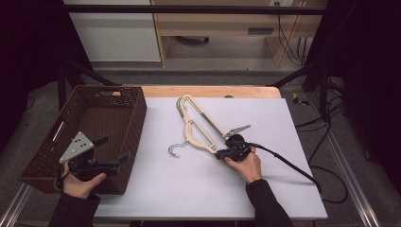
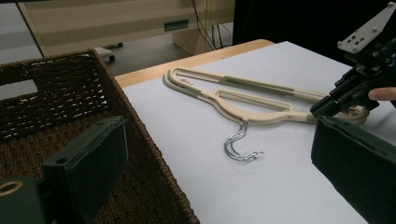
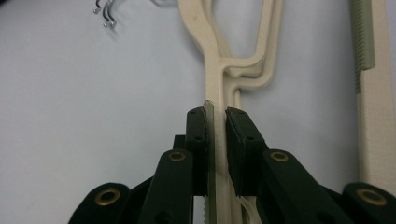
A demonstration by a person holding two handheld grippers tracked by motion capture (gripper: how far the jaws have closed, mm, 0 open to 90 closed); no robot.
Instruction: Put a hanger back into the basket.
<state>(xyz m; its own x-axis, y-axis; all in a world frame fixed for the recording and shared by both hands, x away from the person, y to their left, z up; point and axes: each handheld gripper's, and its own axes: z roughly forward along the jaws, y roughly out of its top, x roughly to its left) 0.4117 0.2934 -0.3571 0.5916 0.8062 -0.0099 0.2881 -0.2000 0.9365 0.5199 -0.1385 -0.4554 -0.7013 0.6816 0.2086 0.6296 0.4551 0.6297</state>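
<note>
Cream plastic hangers (image 1: 196, 124), at least two stacked, lie flat on the white sheet (image 1: 265, 189) near the table's middle, their metal hooks (image 1: 174, 149) pointing toward the person. One end of the stack sits toward the far edge; the near end is at the right gripper (image 1: 222, 154).

Right gripper: jaws clamped on a thin arm of the hangers (image 3: 215, 93) at the near end, pads tight against both sides of the strip. The left gripper view shows the same grip from the side, right gripper (image 2: 327, 105) low on the sheet, a fingertip of the right hand (image 1: 246, 165) visible behind it.

Left gripper (image 1: 111, 153): held above the near part of the basket, jaws spread wide with nothing between them.

Brown woven basket (image 1: 137, 118): stands at the table's left edge, just beside the sheet. Woven floor bare where it can be seen; no items inside.

Wooden table edge (image 1: 208, 91) shows beyond the sheet.
</note>
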